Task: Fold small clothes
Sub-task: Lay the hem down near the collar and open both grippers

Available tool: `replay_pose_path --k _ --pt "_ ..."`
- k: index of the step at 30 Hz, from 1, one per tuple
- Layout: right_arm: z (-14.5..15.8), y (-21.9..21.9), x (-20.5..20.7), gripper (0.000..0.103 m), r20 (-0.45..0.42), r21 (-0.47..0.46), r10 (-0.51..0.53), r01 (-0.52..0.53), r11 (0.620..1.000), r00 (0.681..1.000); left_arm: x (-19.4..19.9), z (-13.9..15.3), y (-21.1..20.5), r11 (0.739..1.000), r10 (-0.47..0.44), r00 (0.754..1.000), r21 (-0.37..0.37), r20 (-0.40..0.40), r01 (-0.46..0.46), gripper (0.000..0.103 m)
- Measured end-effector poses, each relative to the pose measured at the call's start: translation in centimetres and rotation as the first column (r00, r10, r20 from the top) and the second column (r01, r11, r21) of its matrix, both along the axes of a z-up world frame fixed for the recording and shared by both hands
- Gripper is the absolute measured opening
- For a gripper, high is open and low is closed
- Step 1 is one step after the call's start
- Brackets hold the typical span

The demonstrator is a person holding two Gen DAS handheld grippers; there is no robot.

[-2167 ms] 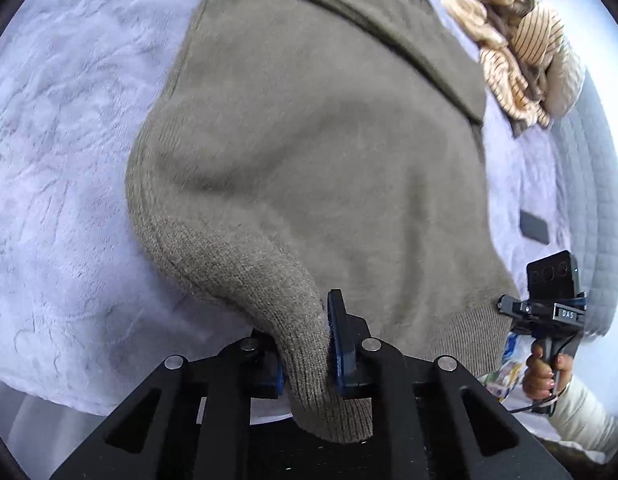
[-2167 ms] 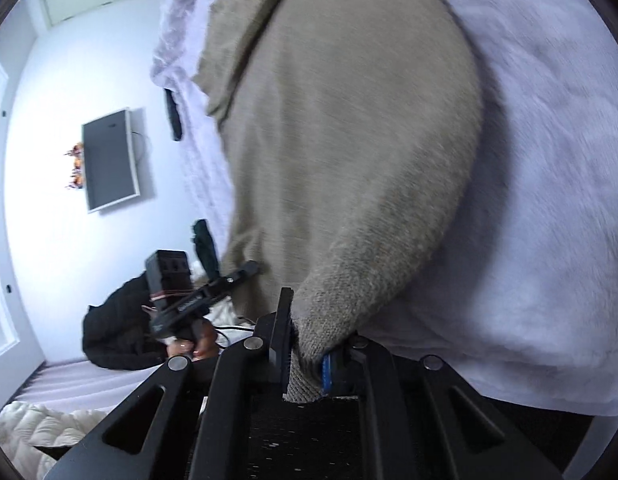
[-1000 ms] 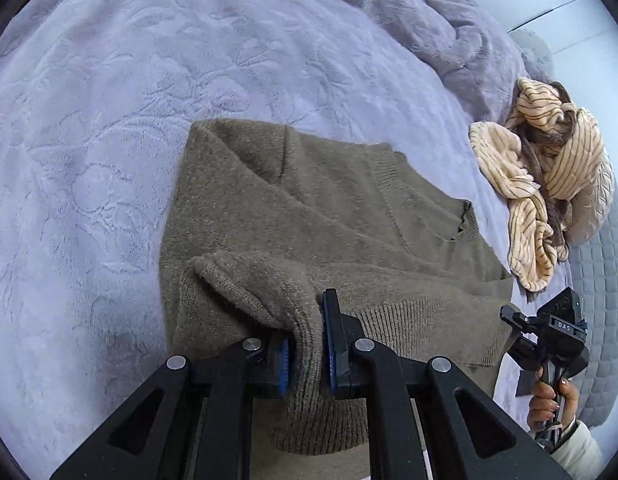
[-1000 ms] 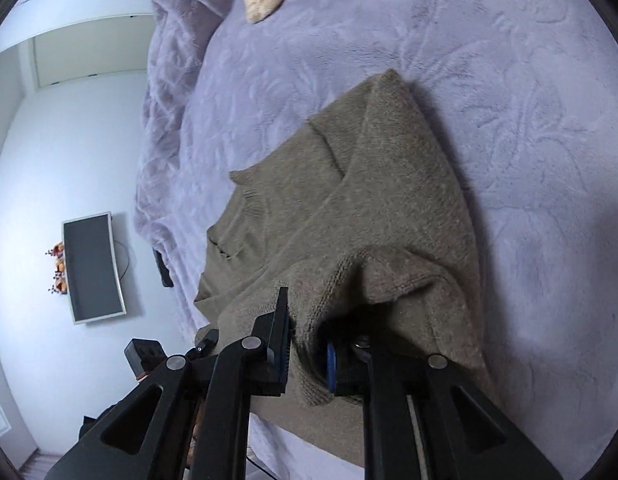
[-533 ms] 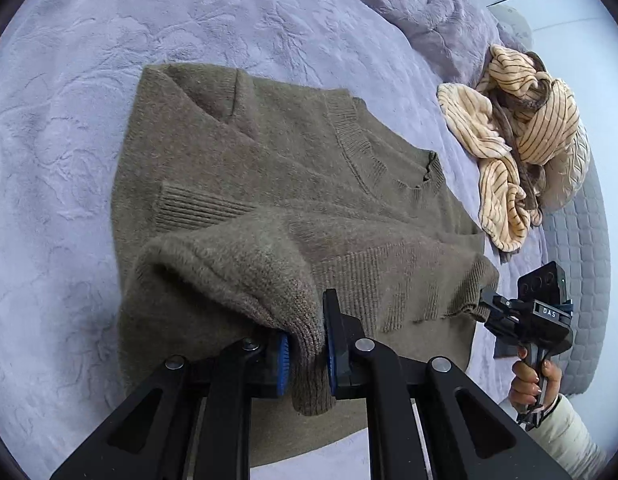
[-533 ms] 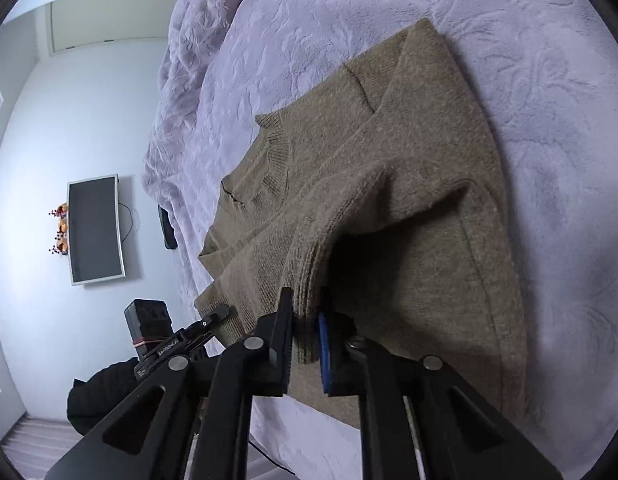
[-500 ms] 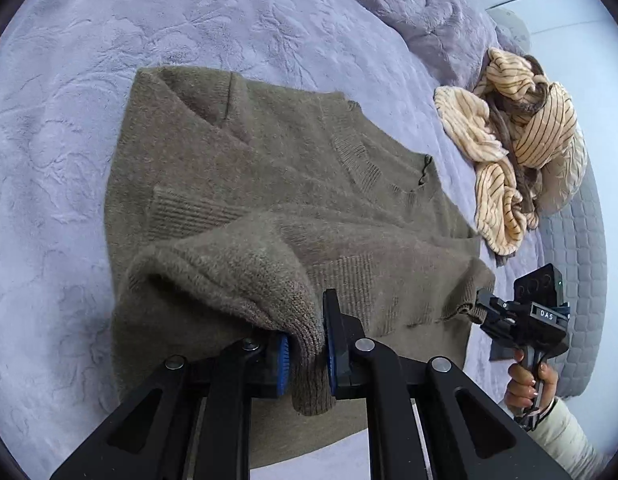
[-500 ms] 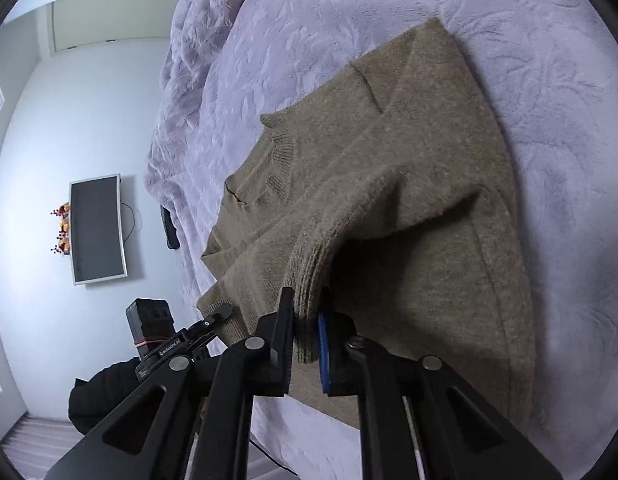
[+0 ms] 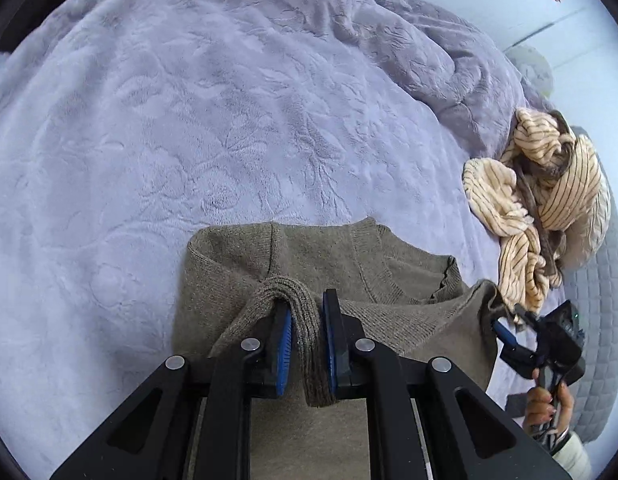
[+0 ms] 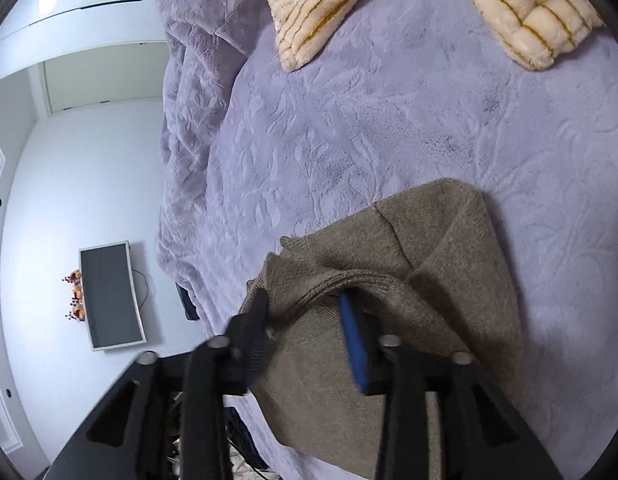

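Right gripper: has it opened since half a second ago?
Yes. The right gripper now has its fingers spread wide, with the sweater hem draped loosely between them over the purple blanket; earlier they pinched it.

Right gripper point(image 10: 305, 312) spread wide around a raised sweater point(image 10: 441, 248) fold, striped garment point(image 10: 309, 4) far off on blanket point(image 10: 389, 120).

Soft even daylight, strong fisheye edge warping, right view slightly motion-blurred.
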State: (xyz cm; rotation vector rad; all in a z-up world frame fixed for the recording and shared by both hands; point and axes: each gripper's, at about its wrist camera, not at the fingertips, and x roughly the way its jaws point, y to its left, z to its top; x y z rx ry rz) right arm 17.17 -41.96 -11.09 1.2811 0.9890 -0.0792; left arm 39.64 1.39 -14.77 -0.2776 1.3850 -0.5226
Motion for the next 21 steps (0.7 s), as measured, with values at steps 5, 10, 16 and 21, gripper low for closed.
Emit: replay_pose_path --k 5,10,16,21 --pt "3.5 1.0 -0.4 0.072 0.003 -0.159 0.065 -0.064 0.985 0.998 -1.4 2.4 0.4 0.991 -0.052 0.987 0.132 0.153 0.032 0.075" --pt "4.3 3.3 -0.2 0.038 -0.042 -0.267 0.196 -0.2 0.943 0.98 -2.7 1.9 -1.5 0.974 -0.14 0.975 0.199 0.172 0.105 0.075" --pt "1.0 5.6 2.5 0.038 -0.174 -0.333 0.272 -0.317 0.888 0.946 -2.5 -2.1 -4.7 0.953 -0.13 0.982 0.291 0.139 0.085 0.075" --pt "-0.6 3.9 3.5 0.038 -0.232 -0.373 0.207 -0.284 0.883 0.95 0.0 -4.2 -3.3 0.936 -0.006 0.99 0.348 0.142 -0.044 0.075"
